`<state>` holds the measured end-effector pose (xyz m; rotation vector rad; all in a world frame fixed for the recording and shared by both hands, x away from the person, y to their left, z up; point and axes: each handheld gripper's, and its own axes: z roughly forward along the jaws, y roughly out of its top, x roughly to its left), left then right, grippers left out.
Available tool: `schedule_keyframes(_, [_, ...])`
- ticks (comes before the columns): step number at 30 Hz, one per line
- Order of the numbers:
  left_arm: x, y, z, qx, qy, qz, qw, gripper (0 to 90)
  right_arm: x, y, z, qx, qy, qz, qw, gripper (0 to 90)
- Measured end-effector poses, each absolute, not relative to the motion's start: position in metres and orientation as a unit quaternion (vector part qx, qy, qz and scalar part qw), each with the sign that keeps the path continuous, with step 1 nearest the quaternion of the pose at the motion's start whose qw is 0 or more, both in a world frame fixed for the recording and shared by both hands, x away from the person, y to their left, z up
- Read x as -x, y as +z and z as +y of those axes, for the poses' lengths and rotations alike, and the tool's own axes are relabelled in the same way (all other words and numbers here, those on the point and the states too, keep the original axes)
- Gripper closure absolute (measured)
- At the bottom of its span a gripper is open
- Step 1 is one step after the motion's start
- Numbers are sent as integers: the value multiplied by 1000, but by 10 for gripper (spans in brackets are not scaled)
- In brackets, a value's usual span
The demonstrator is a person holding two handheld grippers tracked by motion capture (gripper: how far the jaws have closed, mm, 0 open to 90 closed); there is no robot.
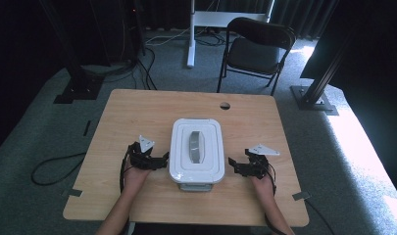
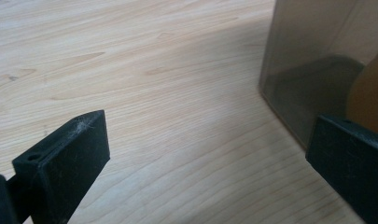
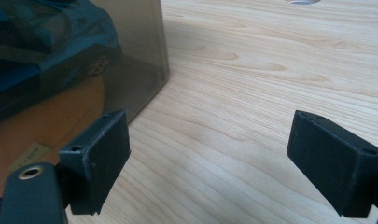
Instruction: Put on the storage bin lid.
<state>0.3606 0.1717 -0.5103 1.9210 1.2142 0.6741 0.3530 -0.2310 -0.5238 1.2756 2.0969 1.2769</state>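
Box: white lid, grey handle, smoky clear walls, mid-table. L gripper & R gripper flank it, both spread wide, holding nothing; bare wood behind.

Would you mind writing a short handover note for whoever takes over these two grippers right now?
Left gripper: open, empty, low on the table at the left side of the storage box.
Right gripper: open, empty, low at the box's right side, a small gap away.
Box: mid-table, translucent smoky walls, with dark and orange contents that cannot be made out through them. Its white lid with a grey handle is on.
Done: both grippers flank the box.
Left: nothing gripped yet; the likely next step is closing in on the box or its lid from both sides.
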Motion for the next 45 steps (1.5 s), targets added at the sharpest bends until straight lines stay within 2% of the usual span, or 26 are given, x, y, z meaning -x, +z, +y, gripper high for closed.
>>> schedule_keyframes(45, [-324,-526,255,-712,262,542,361,1,-316,-525,-297,-519,415,699,264,120])
